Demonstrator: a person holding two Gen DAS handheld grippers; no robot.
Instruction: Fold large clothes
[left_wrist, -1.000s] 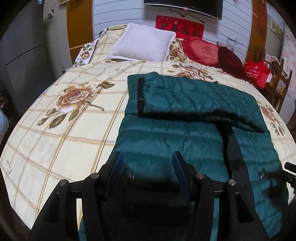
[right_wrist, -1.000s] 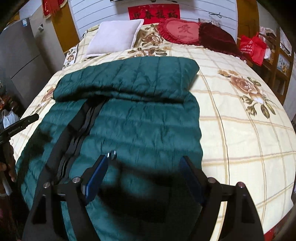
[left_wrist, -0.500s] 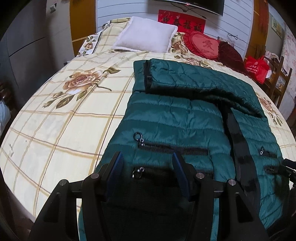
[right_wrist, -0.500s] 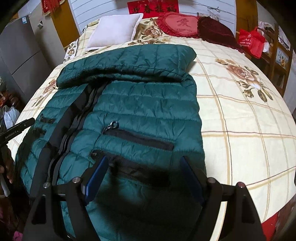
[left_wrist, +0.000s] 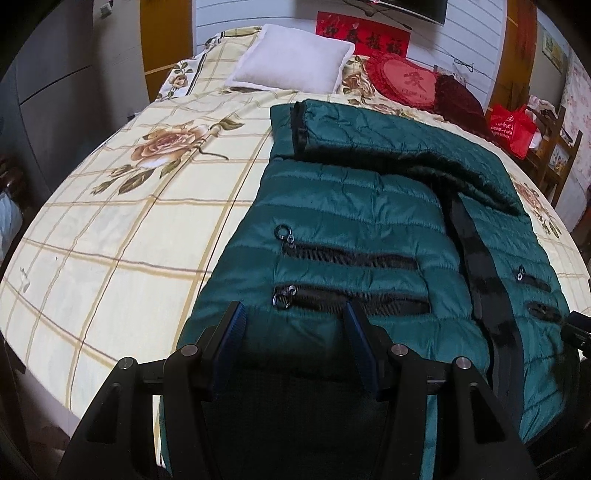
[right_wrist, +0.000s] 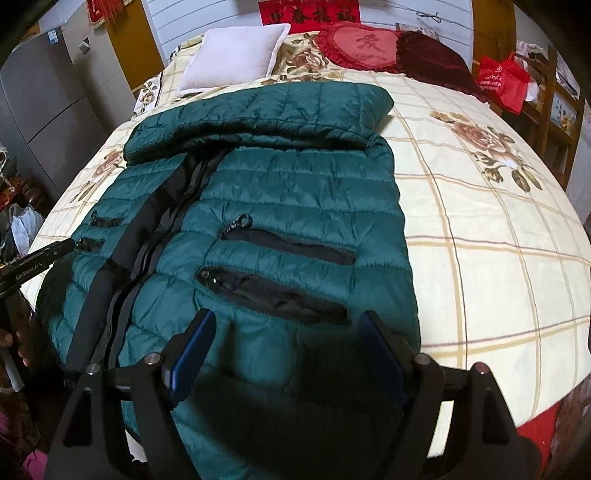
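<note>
A dark green quilted jacket (left_wrist: 351, 221) lies front up on the bed, its black zip strip running down the middle and zipped pockets on both halves. At the far end a folded part lies across it (right_wrist: 266, 107). My left gripper (left_wrist: 293, 310) hovers open over the jacket's lower left half, just short of the lower pocket zip, with nothing pinched. Over the lower right half my right gripper (right_wrist: 288, 315) stands open too, with only jacket cloth below its fingers. The left gripper's tip (right_wrist: 37, 258) shows at the edge of the right wrist view, with a hand beneath it.
The bed has a cream floral checked sheet (left_wrist: 110, 221). A white pillow (left_wrist: 291, 59), a red heart cushion (left_wrist: 406, 81) and a dark red cushion (right_wrist: 432, 59) lie at its head. A red bag (left_wrist: 511, 125) sits on wooden furniture at the right, and grey cabinets (right_wrist: 48, 96) stand at the left.
Both grippers have drawn back toward the jacket's hem end, so the pockets and lower jacket have come into view. The jaws stay as wide as before.
</note>
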